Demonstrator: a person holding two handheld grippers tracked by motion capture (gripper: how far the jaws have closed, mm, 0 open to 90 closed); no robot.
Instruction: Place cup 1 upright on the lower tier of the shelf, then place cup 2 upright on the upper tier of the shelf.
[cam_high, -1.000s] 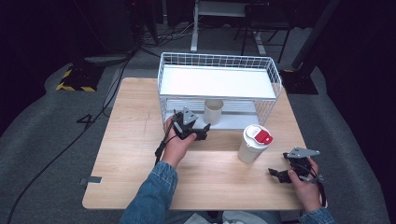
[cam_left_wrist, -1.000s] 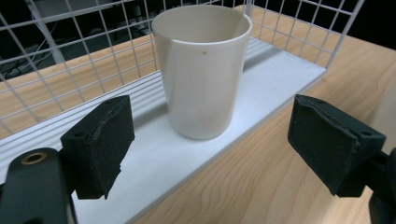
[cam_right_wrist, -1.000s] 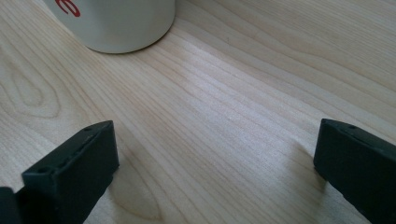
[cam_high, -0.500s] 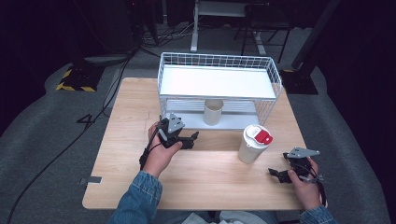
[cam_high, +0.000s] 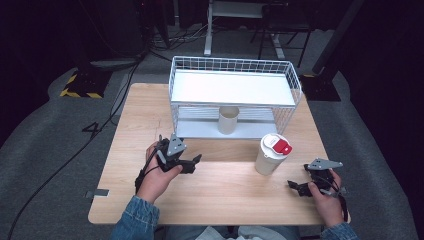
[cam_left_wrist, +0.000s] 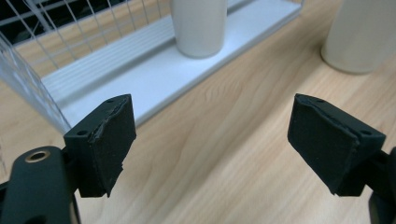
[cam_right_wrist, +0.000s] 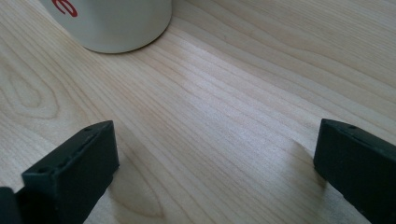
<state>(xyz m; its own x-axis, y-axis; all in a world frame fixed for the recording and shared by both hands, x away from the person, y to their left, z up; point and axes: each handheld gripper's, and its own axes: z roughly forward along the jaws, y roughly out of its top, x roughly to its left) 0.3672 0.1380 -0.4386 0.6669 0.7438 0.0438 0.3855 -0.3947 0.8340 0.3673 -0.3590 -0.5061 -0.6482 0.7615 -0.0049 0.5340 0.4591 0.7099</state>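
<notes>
Both claws are gaping wide, gripping nothing: left claw (cam_high: 192, 162) is facing the small cup (cam_high: 229, 120) standing ahead on the wire rack's (cam_high: 235, 88) lower shelf; right claw (cam_high: 300, 186) is resting on the bench (cam_high: 225, 195), lidded cup (cam_high: 270, 153) just ahead.

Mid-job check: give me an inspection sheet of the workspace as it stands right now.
Surface: wooden table, bare in front.
Job's things: small cup upright on the lower shelf of the white wire rack; lidded cup with a red tab, upright on the table in front of the rack.
Clutter: nothing seen.
Grippers: left tool open, empty; right tool open, empty, low over the table.
Cables: black cable trails from the left tool; more on the floor.
Surroundings: grey floor mat, dark room.
</notes>
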